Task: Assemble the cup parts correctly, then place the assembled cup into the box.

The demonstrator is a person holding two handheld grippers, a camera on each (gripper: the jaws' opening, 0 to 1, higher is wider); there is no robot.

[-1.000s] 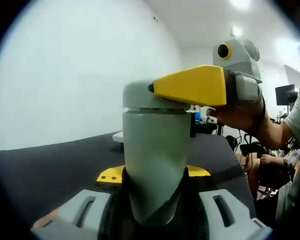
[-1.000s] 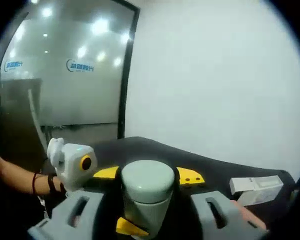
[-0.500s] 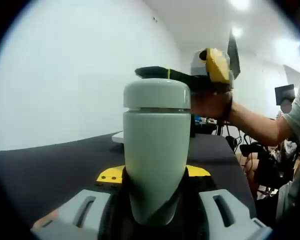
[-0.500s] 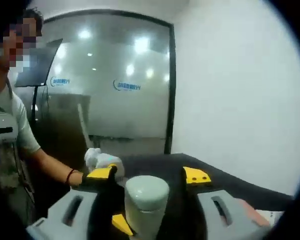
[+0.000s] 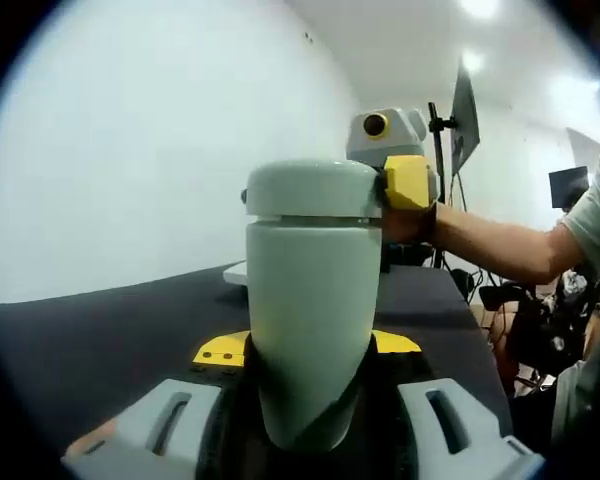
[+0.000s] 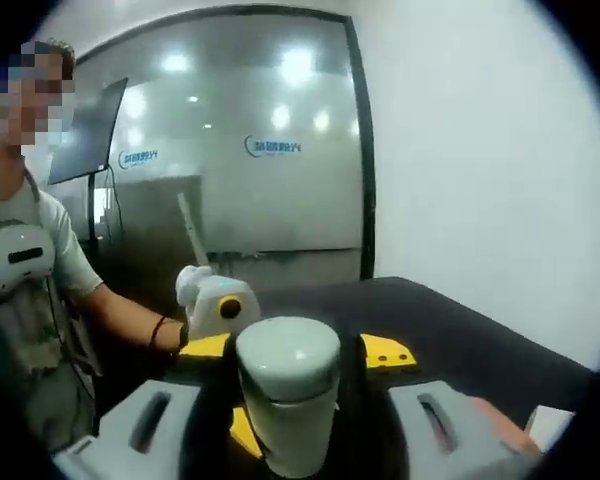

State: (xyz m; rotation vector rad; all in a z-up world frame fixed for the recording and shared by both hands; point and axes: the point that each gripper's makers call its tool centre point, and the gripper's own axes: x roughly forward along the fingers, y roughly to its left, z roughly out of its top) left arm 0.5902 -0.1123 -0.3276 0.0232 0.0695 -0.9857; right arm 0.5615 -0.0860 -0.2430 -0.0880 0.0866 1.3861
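I'm looking over a black-topped desk (image 5: 100,340) stretching away beyond both hand-held grippers, with a white wall (image 5: 160,140) behind it in the left gripper view and a frosted glass partition (image 6: 250,150) with a dark frame in the right gripper view. A person in a pale grey T-shirt (image 6: 40,290) stands off to the left of my right hand-held gripper, one forearm (image 5: 490,245) reaching in.

Between the jaws of my left hand-held gripper (image 5: 310,350) sits the pale sage-green tapered plastic cup with its rounded lid (image 5: 310,300), upright, lid on top, and the yellow-tipped grey jaws are pressed in on its narrow lower end, so I've got it clamped. My right hand-held gripper (image 6: 290,360) comes at the same cup (image 6: 285,385) from the other side; I see the lid's domed top between its yellow jaw tips, jaws set closely around it, though I cannot tell if they actually pinch it.

In the left gripper view, the right hand-held gripper (image 5: 395,170) is just behind the lid, touching or nearly so. A pale flat box (image 5: 236,273) lies on the desk behind the cup.
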